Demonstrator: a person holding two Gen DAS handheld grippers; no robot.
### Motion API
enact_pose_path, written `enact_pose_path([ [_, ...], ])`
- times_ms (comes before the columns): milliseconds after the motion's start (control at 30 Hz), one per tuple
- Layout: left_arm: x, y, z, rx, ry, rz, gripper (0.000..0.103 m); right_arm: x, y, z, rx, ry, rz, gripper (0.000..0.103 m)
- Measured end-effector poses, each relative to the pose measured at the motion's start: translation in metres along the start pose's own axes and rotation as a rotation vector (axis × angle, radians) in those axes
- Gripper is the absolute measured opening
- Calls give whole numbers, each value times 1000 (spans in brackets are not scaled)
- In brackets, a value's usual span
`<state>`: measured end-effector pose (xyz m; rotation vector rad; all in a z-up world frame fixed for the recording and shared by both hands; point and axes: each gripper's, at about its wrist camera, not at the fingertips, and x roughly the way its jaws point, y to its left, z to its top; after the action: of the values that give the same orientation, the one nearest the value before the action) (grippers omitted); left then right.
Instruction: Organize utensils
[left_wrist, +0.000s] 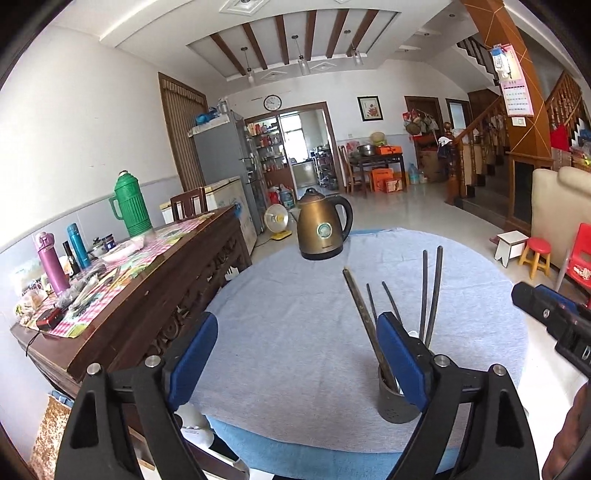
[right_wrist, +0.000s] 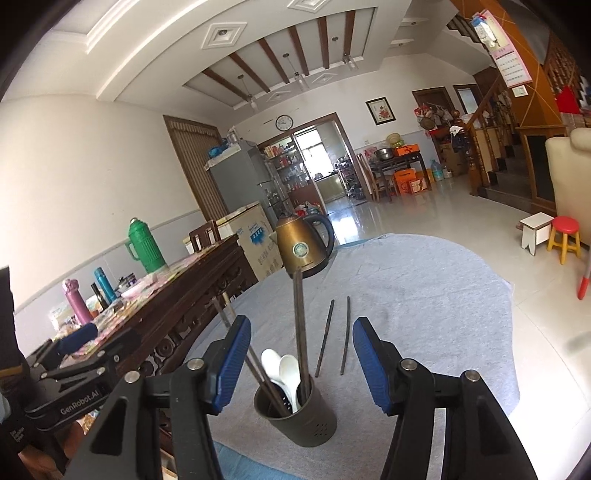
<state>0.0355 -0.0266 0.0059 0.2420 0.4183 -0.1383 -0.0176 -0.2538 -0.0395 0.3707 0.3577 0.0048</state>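
Fingers (right_wrist: 229, 354) flank holder (right_wrist: 295, 417); kettle (right_wrist: 301, 245) beyond.

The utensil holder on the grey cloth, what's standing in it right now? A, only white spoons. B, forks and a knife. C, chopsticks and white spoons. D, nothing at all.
C: in the right wrist view, the utensil holder holds dark chopsticks standing up beside white spoons.

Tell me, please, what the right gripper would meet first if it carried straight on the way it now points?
Most likely the dark utensil holder with its white spoons and chopsticks: it stands centred just ahead of the open right gripper. Depth is uncertain; the fingers may pass either side of it.
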Motion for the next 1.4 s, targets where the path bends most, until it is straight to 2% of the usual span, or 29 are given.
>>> enact_pose_path([
  [200,8,0,-6,-11,33,6,88,7,6,-11,-12,36,17,61],
  [633,25,0,-13,-16,83,33,88,10,-5,-18,12,57,18,61],
  [1133,32,6,-19,-23,105,38,88,14,0,-23,2,76,29,61],
  [1267,35,9,-20,-34,111,40,88,13,3,-23,-11,73,12,61],
  [1400,38,12,-24,-47,117,42,88,16,13,-26,-60,82,-41,61],
])
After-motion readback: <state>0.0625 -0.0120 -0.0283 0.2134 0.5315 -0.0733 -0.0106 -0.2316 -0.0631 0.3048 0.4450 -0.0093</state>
